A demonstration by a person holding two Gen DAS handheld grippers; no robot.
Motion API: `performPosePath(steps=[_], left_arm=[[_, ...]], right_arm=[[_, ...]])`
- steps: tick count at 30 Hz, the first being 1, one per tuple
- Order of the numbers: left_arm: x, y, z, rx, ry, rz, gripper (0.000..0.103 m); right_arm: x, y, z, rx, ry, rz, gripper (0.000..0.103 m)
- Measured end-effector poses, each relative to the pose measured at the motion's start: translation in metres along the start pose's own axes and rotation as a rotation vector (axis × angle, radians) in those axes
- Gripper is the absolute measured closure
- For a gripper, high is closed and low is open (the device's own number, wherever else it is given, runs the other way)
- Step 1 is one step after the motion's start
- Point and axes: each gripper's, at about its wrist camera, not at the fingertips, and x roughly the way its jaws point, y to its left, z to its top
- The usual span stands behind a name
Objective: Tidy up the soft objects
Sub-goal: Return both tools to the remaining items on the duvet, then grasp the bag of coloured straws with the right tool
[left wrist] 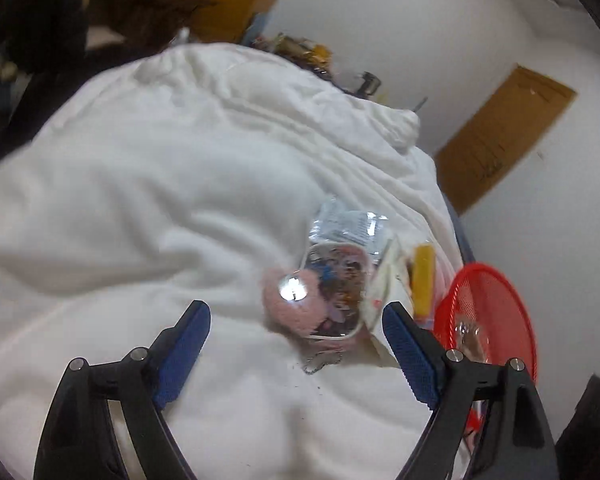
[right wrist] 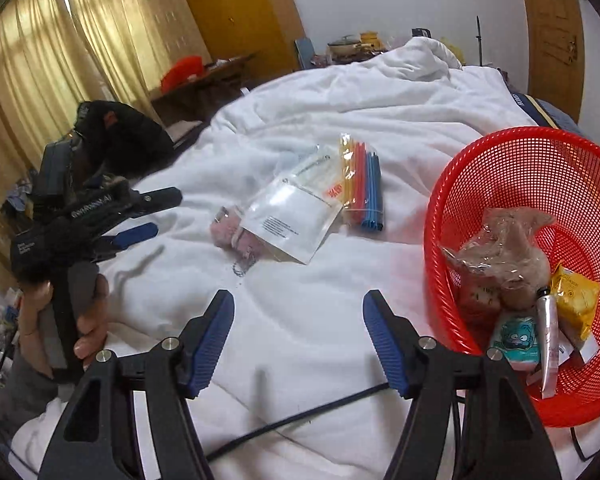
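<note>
- The pink plush item (right wrist: 228, 234) lies on the white duvet (right wrist: 308, 320) of the bed, partly under a white flat pouch (right wrist: 296, 220); a small metal chain (right wrist: 244, 266) trails from it toward the camera.
- Touching the pouch on its far side is a clear bag of coloured strips (right wrist: 362, 184) (red, yellow and blue).
- To the right stands the red mesh basket (right wrist: 452, 208), tilted toward the pile, already holding a bagged brown plush (right wrist: 508, 256), a yellow packet (right wrist: 576, 296), a tube (right wrist: 548, 340) and a small teal pack (right wrist: 516, 340).
- The step in hand looks like a reach for the next loose item, between deposits.
- The right gripper (right wrist: 298, 336) hovers over bare duvet near the pile, jaws spread, nothing between them.
- The left gripper (left wrist: 296, 344), held in a hand (right wrist: 88, 320), has its jaws spread too and empty, pointed at the pink plush.
- Next move, as I judge it: come down over the plush or the pouch, close on it, and carry it into the basket (the pouch may slide off the plush).
</note>
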Motion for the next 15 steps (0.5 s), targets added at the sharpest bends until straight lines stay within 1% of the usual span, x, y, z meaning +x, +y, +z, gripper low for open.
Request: performPosePath(steps=[2,4,6,8,9,11,13,15], left_arm=[[0.003,0.003,-0.002,-0.002,-0.004,0.006,0.013],[0.008,0.003,-0.005,0.005,-0.004,-0.009,0.013],[0.011,-0.001,-0.01,0.006,-0.009,-0.021,0.013],[0.012,0.003,-0.01,-0.01,-0.011,-0.035,0.013],[0.011,0.003,-0.011,-0.017,-0.017,-0.043,0.013],[0.003,0.006,-0.012,-0.036,-0.029,-0.069,0.013],[0.001,0.008,-0.014,-0.044,-0.016,-0.095,0.013],[0.003,0.011,-0.015,-0.055,0.003,-0.111,0.013]], right_arm=[[0.005,0.004,0.004,-0.031,0.022,-0.008,0.037],[0.012,0.007,0.016,-0.051,0.058,-0.053,0.037],[0.017,0.005,0.029,-0.04,0.086,-0.08,0.037],[0.027,0.003,0.046,-0.023,0.109,-0.135,0.037],[0.032,0.001,0.054,-0.011,0.116,-0.161,0.037],[0.045,-0.01,0.07,0.034,0.131,-0.182,0.037],[0.057,-0.021,0.081,0.099,0.145,-0.2,0.037],[0.071,-0.034,0.091,0.172,0.169,-0.196,0.037]])
